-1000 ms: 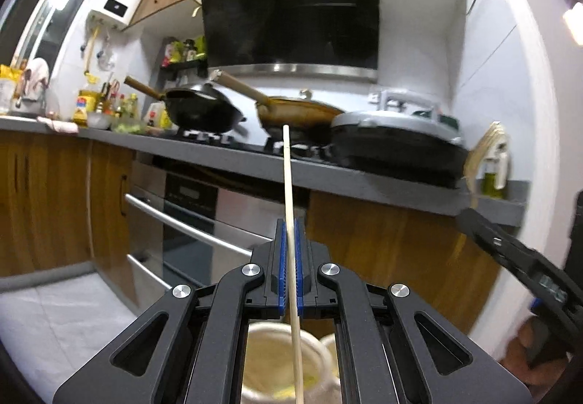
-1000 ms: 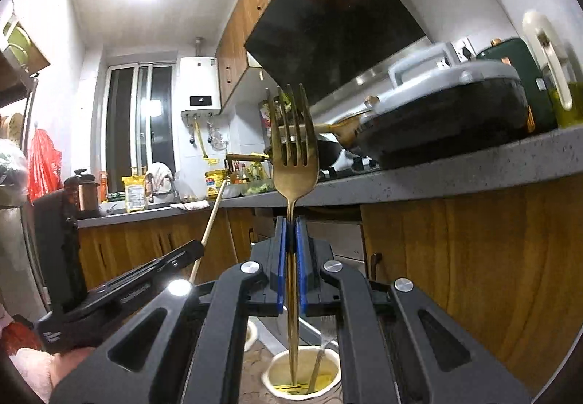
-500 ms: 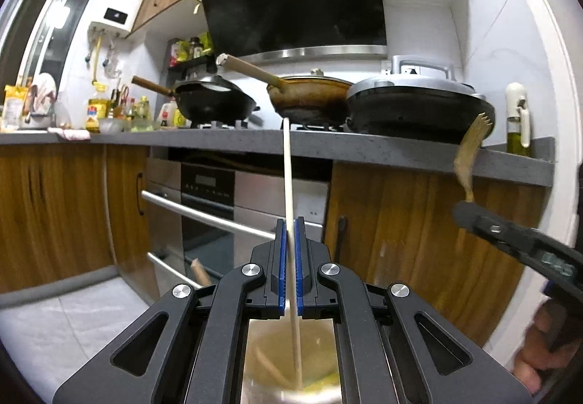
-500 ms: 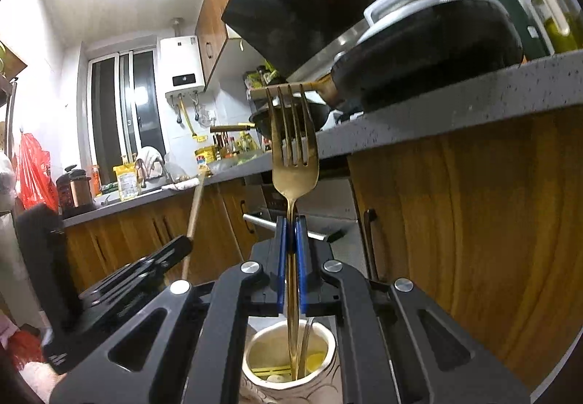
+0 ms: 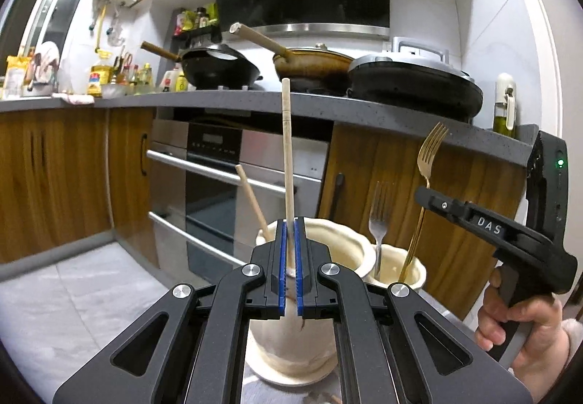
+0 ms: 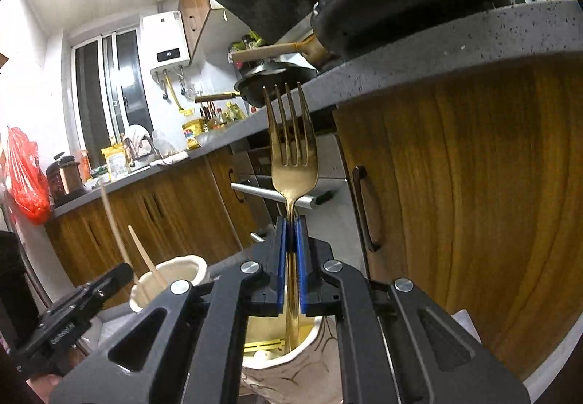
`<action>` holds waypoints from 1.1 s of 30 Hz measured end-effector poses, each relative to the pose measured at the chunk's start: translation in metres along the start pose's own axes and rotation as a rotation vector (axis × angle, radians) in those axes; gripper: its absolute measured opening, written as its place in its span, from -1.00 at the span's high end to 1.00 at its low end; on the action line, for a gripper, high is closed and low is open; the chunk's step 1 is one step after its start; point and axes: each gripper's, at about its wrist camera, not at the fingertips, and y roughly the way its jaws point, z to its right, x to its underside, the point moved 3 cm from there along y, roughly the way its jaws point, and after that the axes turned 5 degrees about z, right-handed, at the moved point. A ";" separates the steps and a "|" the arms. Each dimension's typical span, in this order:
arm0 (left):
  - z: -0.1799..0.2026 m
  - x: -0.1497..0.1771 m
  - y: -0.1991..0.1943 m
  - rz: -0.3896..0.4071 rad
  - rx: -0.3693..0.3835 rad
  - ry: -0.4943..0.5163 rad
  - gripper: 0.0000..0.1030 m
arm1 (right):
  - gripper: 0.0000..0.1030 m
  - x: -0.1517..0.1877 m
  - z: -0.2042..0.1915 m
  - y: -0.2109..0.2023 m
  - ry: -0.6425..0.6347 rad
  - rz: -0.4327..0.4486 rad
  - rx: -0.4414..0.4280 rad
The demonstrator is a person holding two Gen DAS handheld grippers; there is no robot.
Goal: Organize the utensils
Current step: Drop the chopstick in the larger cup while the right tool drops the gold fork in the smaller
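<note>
Both claws are clamped, left gripper (image 5: pixel 288 265) on the upright chopstick (image 5: pixel 286 156) over the larger cream pot (image 5: pixel 328 240), right gripper (image 6: pixel 290 265) on the gold fork (image 6: pixel 291 163) entering the smaller pot (image 6: pixel 288 353); lower yours straight, then release.

Two close wrist views, both over cream holders (image 5: pixel 320 240) toward counter (image 6: pixel 455 46).
</note>
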 end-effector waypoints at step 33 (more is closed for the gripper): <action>-0.004 0.003 0.005 -0.027 -0.034 0.001 0.71 | 0.88 0.014 0.005 0.018 -0.012 -0.099 0.071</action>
